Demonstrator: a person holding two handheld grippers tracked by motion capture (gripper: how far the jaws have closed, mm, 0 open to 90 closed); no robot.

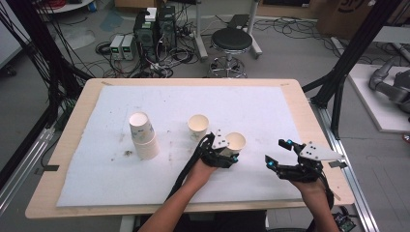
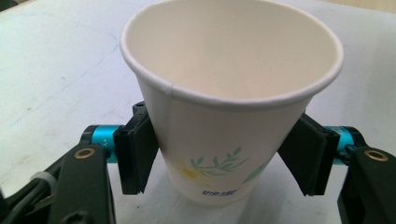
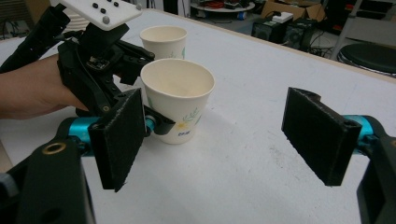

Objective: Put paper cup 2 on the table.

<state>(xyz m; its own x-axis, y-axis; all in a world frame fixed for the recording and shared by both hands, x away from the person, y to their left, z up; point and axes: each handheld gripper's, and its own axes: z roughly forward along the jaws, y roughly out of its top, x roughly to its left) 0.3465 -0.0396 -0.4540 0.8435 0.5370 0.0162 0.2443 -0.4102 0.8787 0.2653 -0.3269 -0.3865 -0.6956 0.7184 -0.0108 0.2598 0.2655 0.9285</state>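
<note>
A white paper cup (image 2: 219,93) with a green leaf print stands upright on the white mat (image 1: 96,169). Both pads of my left gripper (image 2: 219,154) press on its lower sides. In the high view this cup (image 1: 236,141) is right of the table's middle, with the left gripper (image 1: 233,153) just in front of it. My right gripper (image 1: 276,151) is a short way to the right, open, with nothing between its pads (image 3: 322,135). In the right gripper view (image 3: 215,135) the held cup (image 3: 177,100) is just beyond its left pad.
A second single cup (image 1: 198,126) stands just left of the held one, also visible behind it (image 3: 163,39). A short stack of cups (image 1: 143,135) stands further left. The wooden table edge (image 1: 309,121) borders the mat. A stool (image 1: 231,41) and computers (image 1: 154,29) sit on the floor beyond.
</note>
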